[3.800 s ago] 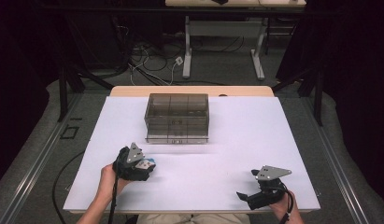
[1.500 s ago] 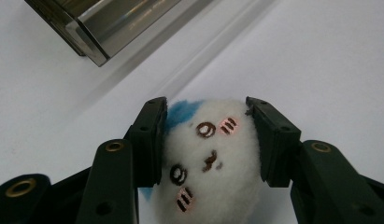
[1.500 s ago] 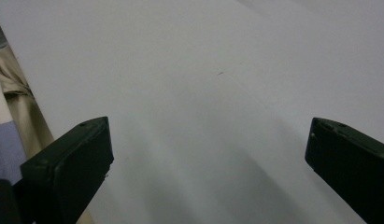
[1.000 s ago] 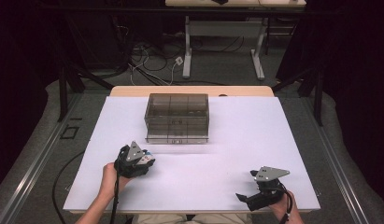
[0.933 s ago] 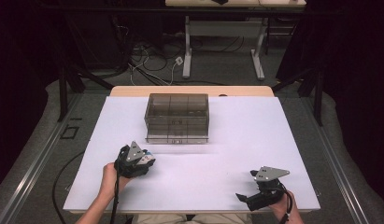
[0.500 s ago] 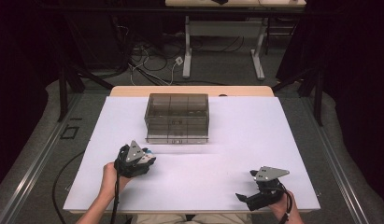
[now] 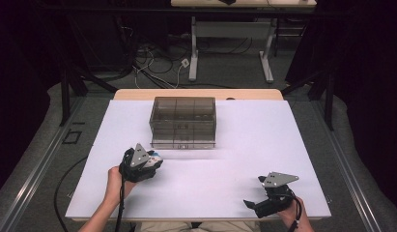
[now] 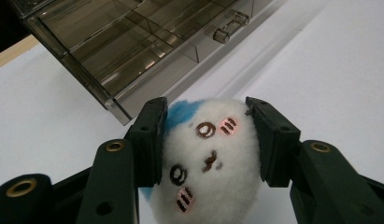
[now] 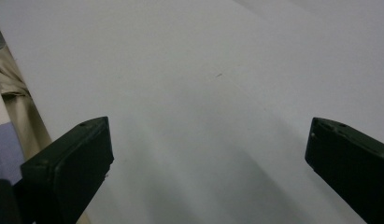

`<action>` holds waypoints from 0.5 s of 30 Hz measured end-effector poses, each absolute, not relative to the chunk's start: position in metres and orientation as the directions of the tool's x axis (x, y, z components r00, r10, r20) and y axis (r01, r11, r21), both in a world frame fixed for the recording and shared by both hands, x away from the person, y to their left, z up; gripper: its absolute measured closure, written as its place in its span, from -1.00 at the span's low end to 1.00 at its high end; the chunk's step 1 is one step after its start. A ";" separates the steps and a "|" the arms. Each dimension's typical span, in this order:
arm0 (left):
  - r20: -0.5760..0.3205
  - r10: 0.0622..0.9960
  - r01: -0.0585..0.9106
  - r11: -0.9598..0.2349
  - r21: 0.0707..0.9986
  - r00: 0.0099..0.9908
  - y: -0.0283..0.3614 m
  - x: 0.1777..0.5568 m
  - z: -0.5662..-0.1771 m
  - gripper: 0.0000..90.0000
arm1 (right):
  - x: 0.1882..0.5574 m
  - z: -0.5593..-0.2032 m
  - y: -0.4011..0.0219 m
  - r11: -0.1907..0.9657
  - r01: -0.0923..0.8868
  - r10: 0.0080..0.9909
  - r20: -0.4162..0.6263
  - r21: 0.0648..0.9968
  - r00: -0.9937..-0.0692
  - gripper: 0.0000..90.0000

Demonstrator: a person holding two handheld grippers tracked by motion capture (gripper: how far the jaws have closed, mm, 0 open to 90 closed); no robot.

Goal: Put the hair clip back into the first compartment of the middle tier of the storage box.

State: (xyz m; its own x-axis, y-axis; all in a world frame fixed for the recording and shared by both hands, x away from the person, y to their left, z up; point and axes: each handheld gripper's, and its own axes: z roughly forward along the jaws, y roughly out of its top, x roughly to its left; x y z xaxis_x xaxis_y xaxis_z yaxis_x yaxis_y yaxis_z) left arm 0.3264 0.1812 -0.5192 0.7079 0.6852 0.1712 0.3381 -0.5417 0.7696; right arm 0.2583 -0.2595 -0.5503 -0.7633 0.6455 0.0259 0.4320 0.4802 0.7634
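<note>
Clamping white plush toy (image 8: 203, 163), left tongs (image 8: 206, 140); toy's face up, long axis along jaws; right tongs (image 9: 208, 154) apart.

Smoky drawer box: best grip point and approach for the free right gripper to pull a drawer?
Probably the small clear pull on the drawer box front. Come in level from the person's side, since the pulls face that way and jut out enough to pinch. The right gripper is open and free.
</note>
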 end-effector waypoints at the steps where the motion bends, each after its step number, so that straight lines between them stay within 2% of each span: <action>1: 0.177 0.683 0.333 -0.545 0.770 0.708 0.181 0.326 -0.518 0.14 | 0.258 -0.550 -0.259 0.477 0.432 0.645 0.028 0.765 -0.763 -0.99; 8: 0.196 0.675 0.306 -0.548 0.778 0.711 0.179 0.329 -0.512 0.14 | 0.258 -0.550 -0.260 0.481 0.427 0.642 0.024 0.766 -0.766 -0.99; 15: 0.175 0.684 0.304 -0.519 0.799 0.708 0.175 0.332 -0.508 0.14 | 0.258 -0.550 -0.260 0.482 0.428 0.645 0.021 0.765 -0.764 -0.99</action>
State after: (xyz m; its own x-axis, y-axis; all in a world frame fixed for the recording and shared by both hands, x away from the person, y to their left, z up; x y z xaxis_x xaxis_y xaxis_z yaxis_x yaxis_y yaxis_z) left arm 0.3321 0.1747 -0.5077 0.7085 0.6838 0.1747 0.3036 -0.5188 0.7992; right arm 0.2580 -0.2596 -0.5501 -0.7642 0.6446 0.0213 0.4279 0.4820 0.7646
